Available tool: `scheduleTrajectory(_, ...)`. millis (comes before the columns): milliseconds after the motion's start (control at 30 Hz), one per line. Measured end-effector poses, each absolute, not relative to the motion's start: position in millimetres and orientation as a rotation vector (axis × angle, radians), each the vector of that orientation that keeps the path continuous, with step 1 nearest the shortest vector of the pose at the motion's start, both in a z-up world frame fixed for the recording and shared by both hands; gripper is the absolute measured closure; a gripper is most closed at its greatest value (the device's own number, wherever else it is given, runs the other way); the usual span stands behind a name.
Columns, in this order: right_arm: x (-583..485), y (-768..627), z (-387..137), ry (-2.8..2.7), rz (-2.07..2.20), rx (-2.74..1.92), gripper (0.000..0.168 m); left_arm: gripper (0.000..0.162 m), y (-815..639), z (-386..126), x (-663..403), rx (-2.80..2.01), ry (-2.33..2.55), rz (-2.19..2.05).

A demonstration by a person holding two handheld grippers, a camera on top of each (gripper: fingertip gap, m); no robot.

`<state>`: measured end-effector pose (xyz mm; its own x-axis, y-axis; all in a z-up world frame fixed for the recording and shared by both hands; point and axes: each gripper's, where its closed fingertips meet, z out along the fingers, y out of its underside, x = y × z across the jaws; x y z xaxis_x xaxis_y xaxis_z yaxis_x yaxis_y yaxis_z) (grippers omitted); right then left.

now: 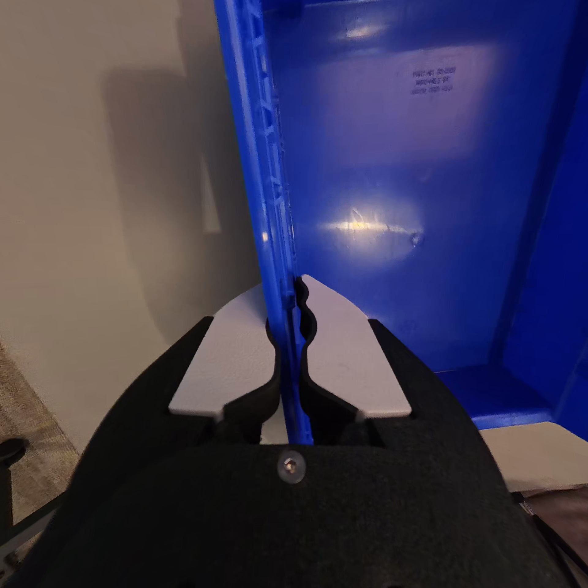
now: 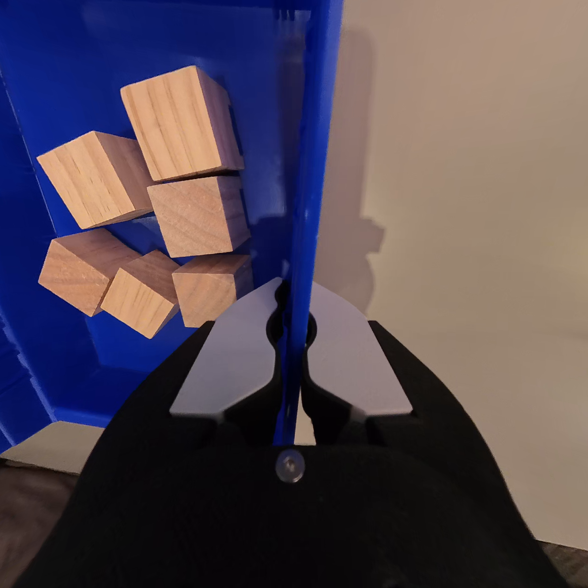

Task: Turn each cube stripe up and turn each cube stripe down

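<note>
A blue plastic bin (image 1: 413,159) fills the right of the left wrist view. My left gripper (image 1: 291,302) is shut on the bin's left wall (image 1: 270,191), one finger outside and one inside. In the right wrist view the same blue bin (image 2: 79,79) holds several plain wooden cubes (image 2: 178,124), clustered near its right wall. No stripe shows on the faces in view. My right gripper (image 2: 294,302) is shut on the bin's right wall (image 2: 305,159), with its left finger (image 2: 248,334) inside, close to the nearest cube (image 2: 206,292).
The bin stands on a pale table (image 1: 95,191), which also shows right of the bin in the right wrist view (image 2: 461,222). The table's near edge (image 2: 47,445) runs just below the bin. The bin floor in the left wrist view is bare.
</note>
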<state>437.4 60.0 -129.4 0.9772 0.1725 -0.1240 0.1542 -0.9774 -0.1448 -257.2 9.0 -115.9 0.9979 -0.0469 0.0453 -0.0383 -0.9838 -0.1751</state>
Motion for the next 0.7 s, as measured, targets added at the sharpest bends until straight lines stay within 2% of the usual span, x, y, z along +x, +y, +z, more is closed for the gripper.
scheduleTrajectory(700,323,39,-129,-0.356,0.334,-3.030,0.160,0.151,22,-117,-160,-2.952,0.194,0.021)
